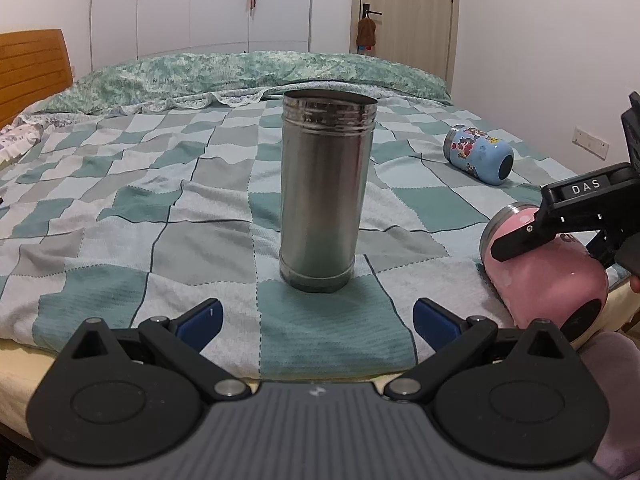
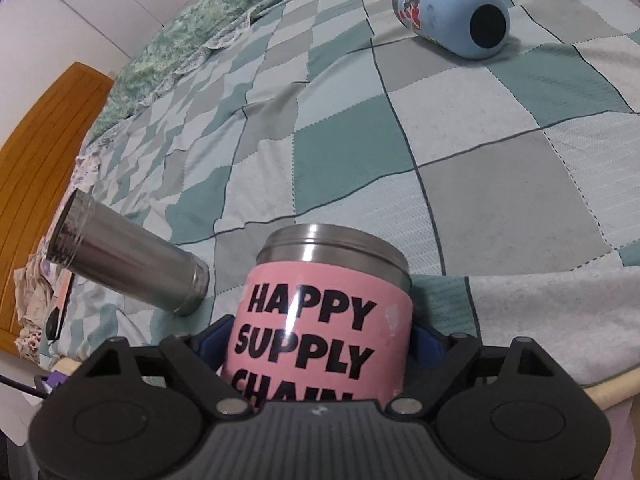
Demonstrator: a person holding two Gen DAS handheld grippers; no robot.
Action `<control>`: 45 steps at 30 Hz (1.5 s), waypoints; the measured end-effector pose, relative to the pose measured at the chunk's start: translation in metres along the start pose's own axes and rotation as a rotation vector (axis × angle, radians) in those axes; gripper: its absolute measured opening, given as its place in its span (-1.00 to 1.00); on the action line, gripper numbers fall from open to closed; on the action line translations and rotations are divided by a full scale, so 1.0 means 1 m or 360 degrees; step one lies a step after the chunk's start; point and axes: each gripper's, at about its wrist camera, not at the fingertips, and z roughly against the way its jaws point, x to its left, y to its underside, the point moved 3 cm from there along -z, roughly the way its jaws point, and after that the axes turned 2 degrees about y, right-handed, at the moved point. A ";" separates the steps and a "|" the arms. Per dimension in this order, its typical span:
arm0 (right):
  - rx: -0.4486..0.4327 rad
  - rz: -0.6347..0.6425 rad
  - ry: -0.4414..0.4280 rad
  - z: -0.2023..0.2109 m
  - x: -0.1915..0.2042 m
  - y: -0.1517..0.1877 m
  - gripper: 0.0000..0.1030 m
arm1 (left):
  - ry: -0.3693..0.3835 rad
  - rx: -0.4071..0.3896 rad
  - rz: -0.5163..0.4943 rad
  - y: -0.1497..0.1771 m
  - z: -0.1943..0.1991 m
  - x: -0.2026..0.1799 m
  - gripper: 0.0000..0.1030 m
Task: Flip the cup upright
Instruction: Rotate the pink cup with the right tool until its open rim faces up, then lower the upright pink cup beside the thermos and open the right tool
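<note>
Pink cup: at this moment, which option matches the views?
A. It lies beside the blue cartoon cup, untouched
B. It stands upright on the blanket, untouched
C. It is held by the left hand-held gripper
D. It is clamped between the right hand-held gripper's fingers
D: the right wrist view shows the pink cup between the blue pads of the right hand-held gripper, while the left hand-held gripper is open and empty.

- The steel cup (image 1: 326,192) is plain silver-grey metal.
- The pink cup (image 2: 320,320) has a silver rim and black block lettering.
- The blue cup (image 2: 452,16) is pale blue with cartoon stickers and a black base.
- The blanket (image 2: 460,152) is checked in teal, grey and white.
- The quilt (image 1: 240,70) is mottled green and white.
- The headboard (image 1: 34,68) is orange-brown wood.
- The gripper pads (image 1: 200,322) are dark blue on black.
</note>
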 end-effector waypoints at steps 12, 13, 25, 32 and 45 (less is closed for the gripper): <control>-0.0361 0.0344 -0.0132 0.033 0.013 0.016 0.64 | -0.0005 -0.0024 0.0070 0.002 0.011 0.009 1.00; -0.0404 0.0384 -0.0137 0.038 0.016 0.017 0.64 | -0.0006 -0.0029 0.0076 0.002 0.012 0.010 1.00; -0.0847 0.0743 -0.0107 0.053 0.048 0.013 0.62 | -0.0021 -0.0103 0.0144 -0.002 0.025 0.013 1.00; -0.1122 0.1050 0.0041 0.032 0.083 0.013 0.61 | -0.0044 -0.0117 0.0158 -0.005 0.024 0.016 1.00; -0.1120 0.1154 0.0143 -0.034 0.093 0.012 0.61 | -0.0091 -0.0113 0.0162 -0.005 0.017 0.022 1.00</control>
